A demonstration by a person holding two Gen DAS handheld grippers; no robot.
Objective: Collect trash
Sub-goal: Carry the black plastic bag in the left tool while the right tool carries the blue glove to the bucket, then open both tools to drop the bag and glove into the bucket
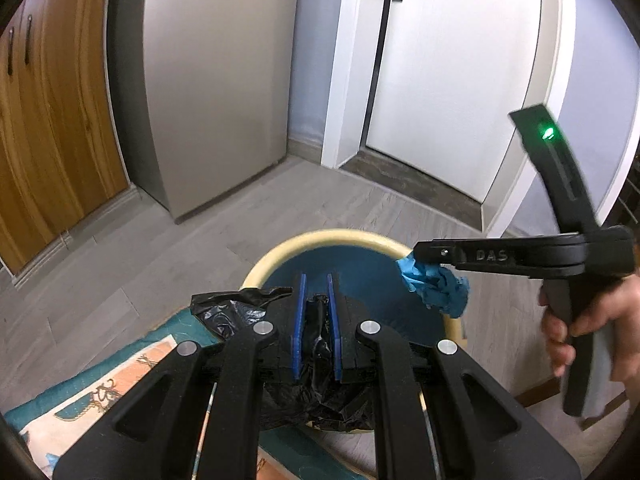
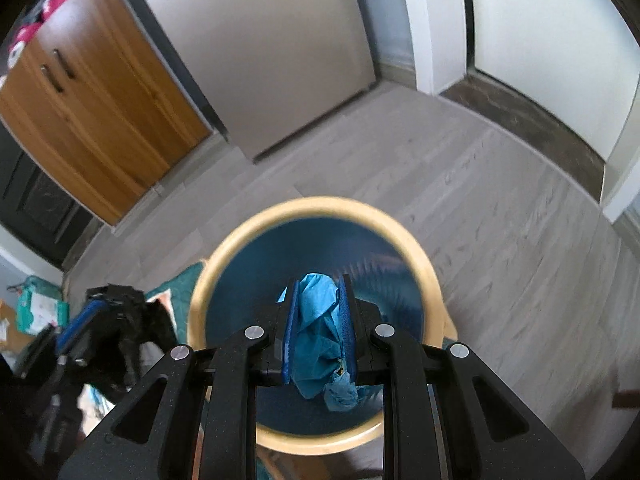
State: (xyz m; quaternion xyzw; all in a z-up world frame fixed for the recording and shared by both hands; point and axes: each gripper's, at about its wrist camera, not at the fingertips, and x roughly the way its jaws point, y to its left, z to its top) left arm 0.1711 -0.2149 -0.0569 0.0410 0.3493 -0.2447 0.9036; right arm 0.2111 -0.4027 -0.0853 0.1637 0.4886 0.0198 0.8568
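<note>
A home, likely a hallway or kitchen corner: wooden cupboard (image 1: 52, 128) with bar handles at far left; tall grey fridge (image 1: 216, 80) beside it; white door (image 1: 452, 68) (lever handle) right; grey plank floor (image 2: 460, 184).

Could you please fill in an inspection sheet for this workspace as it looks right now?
Surface: grey wood-look floor; patterned mat beside the bin.
Job's things: round bin, cream rim, blue inside; crumpled blue paper; black trash bag.
Clutter: packages on the floor at the right-wrist view's left edge.
Grippers: left gripper shut on the bag; right gripper shut on the paper, above the bin.
Cables: nothing seen.
Surroundings: wooden cabinet, grey fridge, white door.
</note>
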